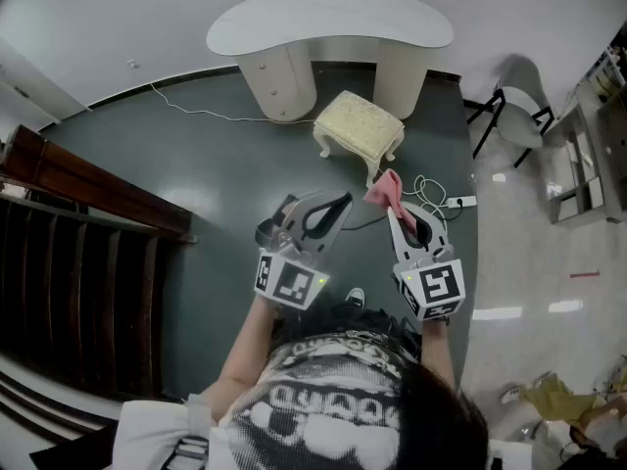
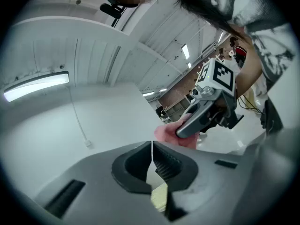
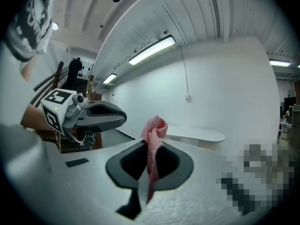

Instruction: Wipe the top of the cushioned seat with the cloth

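The cushioned seat [image 1: 359, 125] is a small cream stool with a pale yellow top, standing on the dark floor ahead of me. My right gripper [image 1: 391, 208] is shut on a pink cloth [image 1: 383, 191], which sticks out past its tips just short of the stool's near corner. In the right gripper view the cloth [image 3: 152, 144] is pinched between the jaws and hangs down. My left gripper [image 1: 340, 204] is held to the left of the right one, shut and holding nothing; its jaws [image 2: 152, 161] meet in the left gripper view.
A white kidney-shaped table [image 1: 328, 23] stands behind the stool. A white cable and power strip [image 1: 460, 202] lie on the floor right of the cloth. A dark wooden stair rail [image 1: 88, 189] is at the left, a chair [image 1: 514, 116] at the right.
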The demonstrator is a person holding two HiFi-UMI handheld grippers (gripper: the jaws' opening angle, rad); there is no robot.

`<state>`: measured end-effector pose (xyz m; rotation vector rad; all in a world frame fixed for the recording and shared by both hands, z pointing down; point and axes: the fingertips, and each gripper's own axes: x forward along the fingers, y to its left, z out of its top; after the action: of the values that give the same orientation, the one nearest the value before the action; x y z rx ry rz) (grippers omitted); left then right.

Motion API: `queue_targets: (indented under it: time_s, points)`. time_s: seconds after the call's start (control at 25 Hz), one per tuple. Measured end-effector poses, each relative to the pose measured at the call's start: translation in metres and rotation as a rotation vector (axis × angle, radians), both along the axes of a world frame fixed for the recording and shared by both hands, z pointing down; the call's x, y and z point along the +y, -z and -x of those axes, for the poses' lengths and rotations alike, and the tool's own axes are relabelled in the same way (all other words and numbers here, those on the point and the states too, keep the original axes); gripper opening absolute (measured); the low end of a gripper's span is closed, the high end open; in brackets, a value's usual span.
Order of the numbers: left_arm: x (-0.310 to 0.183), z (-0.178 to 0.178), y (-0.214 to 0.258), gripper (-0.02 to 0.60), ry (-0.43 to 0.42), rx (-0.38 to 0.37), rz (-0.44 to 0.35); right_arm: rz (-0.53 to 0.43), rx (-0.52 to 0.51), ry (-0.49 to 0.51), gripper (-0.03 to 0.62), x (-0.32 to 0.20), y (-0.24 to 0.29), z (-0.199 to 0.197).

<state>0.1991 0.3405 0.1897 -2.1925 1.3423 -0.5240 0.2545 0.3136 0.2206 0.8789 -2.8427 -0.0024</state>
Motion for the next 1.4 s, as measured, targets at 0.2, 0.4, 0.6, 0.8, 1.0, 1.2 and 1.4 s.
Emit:
queue_targets:
  time_s: [0.2, 0.4, 0.6, 0.8, 1.0, 1.2, 1.4]
  points:
    - [-0.005, -0.002, -0.005, 0.006, 0.006, 0.009, 0.006, 0.008, -0.014, -0.003, 0.011, -0.007, -0.005, -0.003]
    - [-0.010, -0.008, -0.007, 0.006, 0.019, 0.026, 0.018, 0.033, -0.034, -0.003, 0.011, -0.017, -0.009, -0.013]
    - [-0.016, 0.002, -0.011, 0.006, 0.041, 0.025, 0.027, 0.050, -0.038, 0.013, 0.011, -0.024, -0.015, -0.005]
    - [-0.036, 0.025, -0.013, 0.006, 0.038, 0.016, 0.030, 0.063, -0.046, 0.023, 0.011, -0.044, -0.016, 0.020]
    - [-0.067, 0.064, -0.020, 0.008, 0.007, 0.003, 0.027, 0.078, -0.040, -0.001, 0.011, -0.073, -0.026, 0.057]
    - [-0.114, 0.117, -0.033, 0.008, -0.075, -0.012, 0.054, 0.106, -0.031, -0.090, 0.011, -0.113, -0.035, 0.104]
    - [-0.152, 0.170, -0.037, 0.006, -0.202, -0.028, 0.080, 0.125, -0.027, -0.202, 0.011, -0.147, -0.038, 0.160]
